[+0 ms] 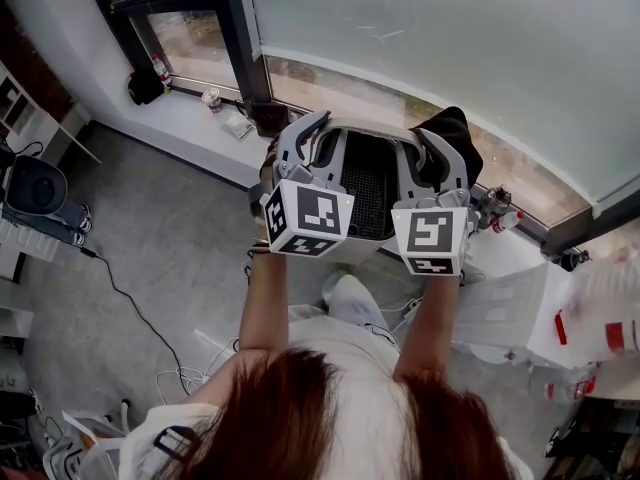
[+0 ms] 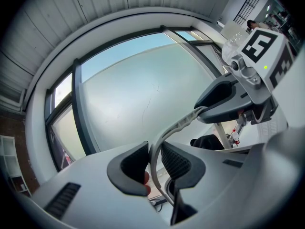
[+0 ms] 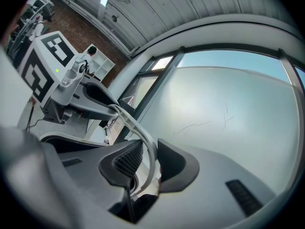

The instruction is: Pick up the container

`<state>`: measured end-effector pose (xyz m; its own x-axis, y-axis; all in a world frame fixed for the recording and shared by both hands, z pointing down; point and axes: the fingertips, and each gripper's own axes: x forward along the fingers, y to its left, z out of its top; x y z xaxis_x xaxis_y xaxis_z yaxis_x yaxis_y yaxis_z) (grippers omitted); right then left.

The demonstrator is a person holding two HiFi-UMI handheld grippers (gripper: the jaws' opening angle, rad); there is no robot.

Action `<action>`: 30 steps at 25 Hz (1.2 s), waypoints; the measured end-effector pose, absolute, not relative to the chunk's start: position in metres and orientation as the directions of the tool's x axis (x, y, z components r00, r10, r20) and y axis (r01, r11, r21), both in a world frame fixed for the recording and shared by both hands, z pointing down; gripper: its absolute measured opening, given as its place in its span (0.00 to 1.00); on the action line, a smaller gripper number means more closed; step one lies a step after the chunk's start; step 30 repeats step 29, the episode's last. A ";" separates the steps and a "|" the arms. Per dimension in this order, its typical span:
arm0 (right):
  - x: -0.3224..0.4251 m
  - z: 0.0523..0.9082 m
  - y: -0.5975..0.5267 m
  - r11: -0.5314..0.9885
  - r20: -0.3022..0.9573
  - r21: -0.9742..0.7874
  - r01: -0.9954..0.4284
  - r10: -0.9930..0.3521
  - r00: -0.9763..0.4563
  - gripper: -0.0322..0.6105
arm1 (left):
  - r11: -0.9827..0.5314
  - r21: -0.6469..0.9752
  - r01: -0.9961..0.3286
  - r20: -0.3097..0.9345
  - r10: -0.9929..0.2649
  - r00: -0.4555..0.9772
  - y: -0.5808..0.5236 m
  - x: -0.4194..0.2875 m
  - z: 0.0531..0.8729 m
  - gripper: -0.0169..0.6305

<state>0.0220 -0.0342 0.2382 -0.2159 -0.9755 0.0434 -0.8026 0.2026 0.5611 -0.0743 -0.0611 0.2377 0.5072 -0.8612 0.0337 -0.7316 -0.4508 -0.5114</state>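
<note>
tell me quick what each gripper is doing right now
left gripper: closed on the rim of the container
right gripper: closed on the container's rim at the opposite side

The container looks like pale, smooth plastic with a dark perforated mesh inside; its thin rim has a slight sheen. On that rim, the pads of the left gripper and right gripper are dark, matt and finely ribbed, set in smooth matt grey plastic shells. Behind the container the window pane is frosted; below it the floor is dull, mottled grey.
</note>
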 end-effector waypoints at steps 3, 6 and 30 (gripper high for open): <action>0.021 0.235 -0.035 0.198 0.039 0.567 -0.800 -0.976 -0.214 0.22 | -0.450 -0.510 -0.733 0.028 -0.861 0.508 -0.062 -0.076 0.235 0.16; 0.020 0.233 -0.034 0.197 0.035 0.568 -0.799 -0.976 -0.215 0.22 | -0.448 -0.510 -0.735 0.023 -0.861 0.509 -0.061 -0.077 0.233 0.16; 0.019 0.236 -0.024 0.195 0.039 0.565 -0.802 -0.977 -0.211 0.22 | -0.452 -0.513 -0.730 0.025 -0.858 0.513 -0.052 -0.077 0.235 0.16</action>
